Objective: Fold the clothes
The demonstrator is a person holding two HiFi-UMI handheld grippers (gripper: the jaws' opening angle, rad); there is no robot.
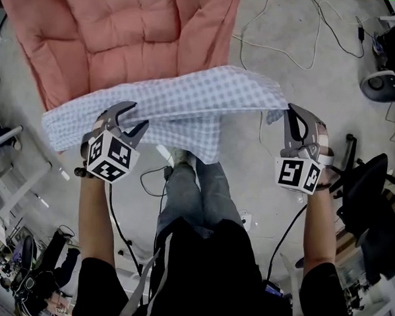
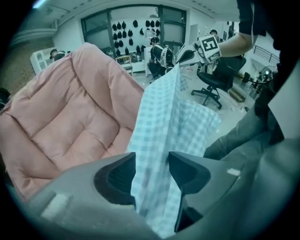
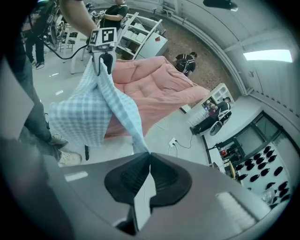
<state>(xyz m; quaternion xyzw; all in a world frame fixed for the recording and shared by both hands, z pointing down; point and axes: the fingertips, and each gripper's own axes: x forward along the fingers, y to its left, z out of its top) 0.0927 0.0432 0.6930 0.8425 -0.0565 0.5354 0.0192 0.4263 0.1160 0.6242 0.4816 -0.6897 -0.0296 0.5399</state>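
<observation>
Both arms (image 1: 92,214) are reaching out over the person's legs (image 1: 195,193), and each hand is carrying a pair of tongs. Together they are holding a blue-and-white checked cloth (image 1: 200,98) up in the air. It is stretching wide between them, above the grey floor (image 1: 289,40) and just in front of the big pink quilt (image 1: 125,31). I think the person is lifting it high and wide so it is hanging flat and not bunching up. That is making it easier to fold.

The right tongs (image 1: 292,116) are biting down tight on one end of the cloth. In the right gripper view the black pads (image 3: 166,178) are squeezing together with a thin edge of cloth pinched between them. This tight bite is stopping that end from falling.

The left tongs (image 1: 135,118) are standing apart. In the left gripper view the cloth is hanging down through the gap, but the pads (image 2: 117,178) are not pressing on it. I am guessing this hand is getting ready to bite at a better spot. Until then this end is only draping there, so it could be slipping off. No neat fold is showing yet, so the folding is looking like it is only just starting.
</observation>
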